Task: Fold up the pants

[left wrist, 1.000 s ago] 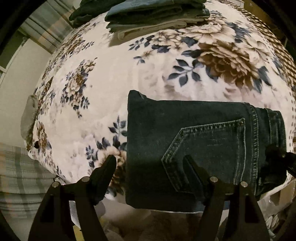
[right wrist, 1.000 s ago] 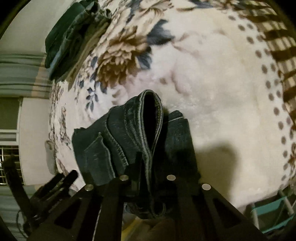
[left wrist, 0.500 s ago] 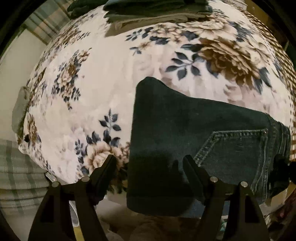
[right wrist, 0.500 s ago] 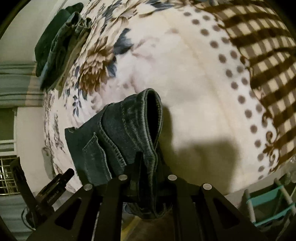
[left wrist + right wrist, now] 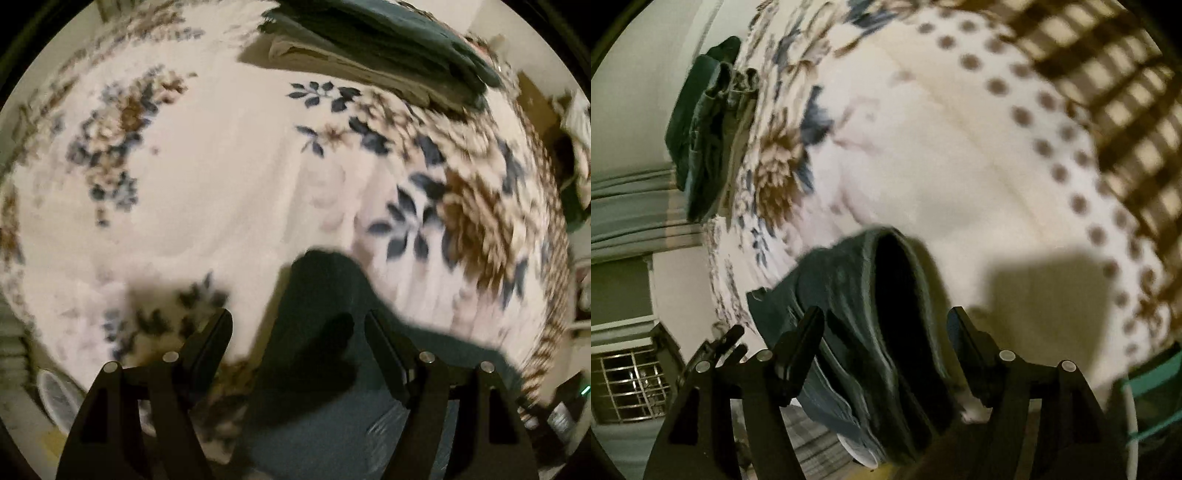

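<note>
While both tongs gape, unclenched: slide folded dark-blue denim pants (image 5: pixel 871 317) from near edge of floral fleece blanket (image 5: pixel 229 206) toward far-edge stack (image 5: pixel 373 48).

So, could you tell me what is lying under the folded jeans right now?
The jeans rest on the floral blanket, which shows all around them. The patch directly beneath is covered by denim, so nothing there can be checked. Both grippers, left and right, stand open over them.
</note>
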`<state>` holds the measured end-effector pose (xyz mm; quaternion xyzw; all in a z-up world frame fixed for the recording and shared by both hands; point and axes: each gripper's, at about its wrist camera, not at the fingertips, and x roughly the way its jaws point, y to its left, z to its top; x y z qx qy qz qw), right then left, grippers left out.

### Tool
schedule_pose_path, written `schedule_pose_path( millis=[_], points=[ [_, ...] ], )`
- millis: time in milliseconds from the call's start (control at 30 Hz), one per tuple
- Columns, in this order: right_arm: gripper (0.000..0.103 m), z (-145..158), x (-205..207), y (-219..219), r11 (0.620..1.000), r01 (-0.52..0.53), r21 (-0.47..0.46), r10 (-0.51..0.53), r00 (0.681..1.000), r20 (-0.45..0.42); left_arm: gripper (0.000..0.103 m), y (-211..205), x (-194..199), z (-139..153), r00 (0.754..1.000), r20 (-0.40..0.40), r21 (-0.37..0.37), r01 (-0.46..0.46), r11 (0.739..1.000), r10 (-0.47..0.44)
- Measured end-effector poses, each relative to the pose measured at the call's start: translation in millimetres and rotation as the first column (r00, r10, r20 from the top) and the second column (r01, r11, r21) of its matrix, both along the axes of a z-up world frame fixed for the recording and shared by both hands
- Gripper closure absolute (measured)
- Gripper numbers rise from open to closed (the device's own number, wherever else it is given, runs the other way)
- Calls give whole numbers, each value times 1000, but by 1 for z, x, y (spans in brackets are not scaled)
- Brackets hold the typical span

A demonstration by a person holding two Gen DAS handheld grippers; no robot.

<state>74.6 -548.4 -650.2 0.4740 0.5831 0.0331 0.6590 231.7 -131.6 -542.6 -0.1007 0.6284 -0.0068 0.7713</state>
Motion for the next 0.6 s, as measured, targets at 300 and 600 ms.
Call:
schedule_pose_path(
  millis=[300,600],
  points=[
    [97,8,-5,-10,990,12,-139,-18,999,-45,86,-3,46,-54,997,-42,-134,54,990,-60],
    [36,14,-20,-15,999,20,28,-18,997,-69,65,19,34,-26,999,-47,-233,15,972,-27]
  ],
)
